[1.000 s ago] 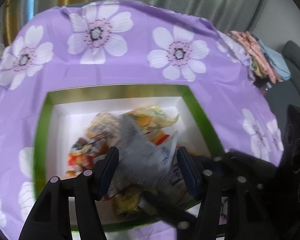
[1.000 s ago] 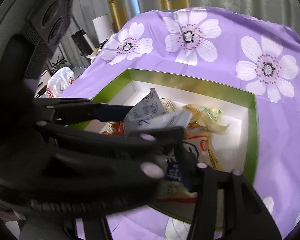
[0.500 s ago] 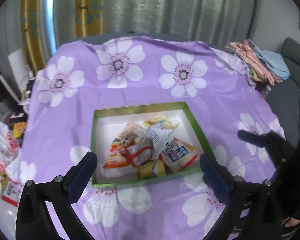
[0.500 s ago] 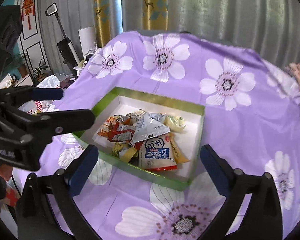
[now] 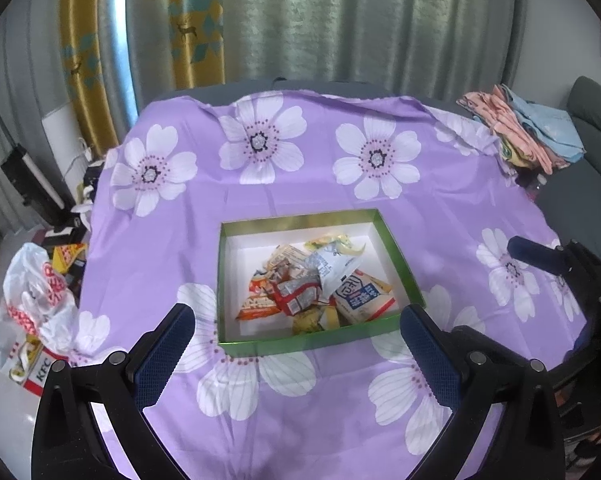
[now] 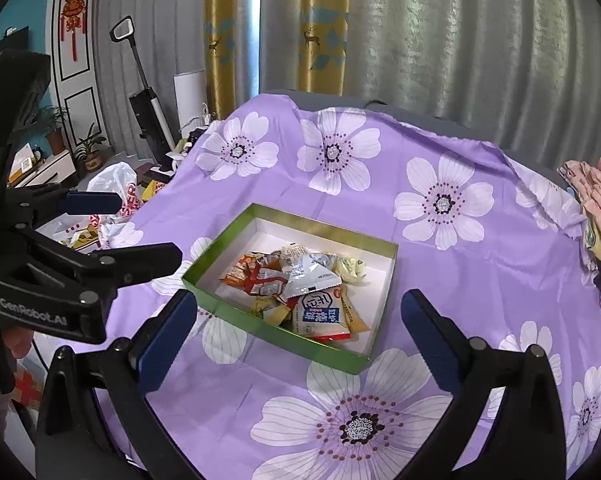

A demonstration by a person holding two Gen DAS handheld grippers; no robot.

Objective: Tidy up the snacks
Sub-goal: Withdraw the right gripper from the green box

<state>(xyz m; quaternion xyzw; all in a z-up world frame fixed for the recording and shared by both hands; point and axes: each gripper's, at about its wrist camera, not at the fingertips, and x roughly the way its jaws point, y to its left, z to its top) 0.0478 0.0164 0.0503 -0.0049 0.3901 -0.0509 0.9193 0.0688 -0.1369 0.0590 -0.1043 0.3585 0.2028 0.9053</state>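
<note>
A green box with a white inside [image 5: 401, 264] [image 6: 220, 238] sits on the purple flowered tablecloth. Several snack packets [image 5: 312, 284] [image 6: 296, 280] lie piled in it, among them a grey-white packet [image 5: 336, 266] [image 6: 310, 274] and a blue-and-white packet [image 5: 360, 296] [image 6: 320, 314]. My left gripper [image 5: 298, 344] is open and empty, held back above the near edge of the box. My right gripper [image 6: 300, 328] is open and empty, to the right of the left one and also above the near side of the box. The left gripper also shows in the right wrist view [image 6: 140, 232].
A white KFC bag [image 5: 40, 300] [image 6: 116, 196] and clutter lie on the floor left of the table. Folded cloths [image 5: 520, 132] [image 6: 596, 200] sit at the table's far right corner. Curtains hang behind. A vacuum [image 6: 148, 96] stands far left.
A second ago the left gripper held the grey-white packet low over the box. It let go, and both grippers opened wide and pulled back and up. The packet now lies on the pile.
</note>
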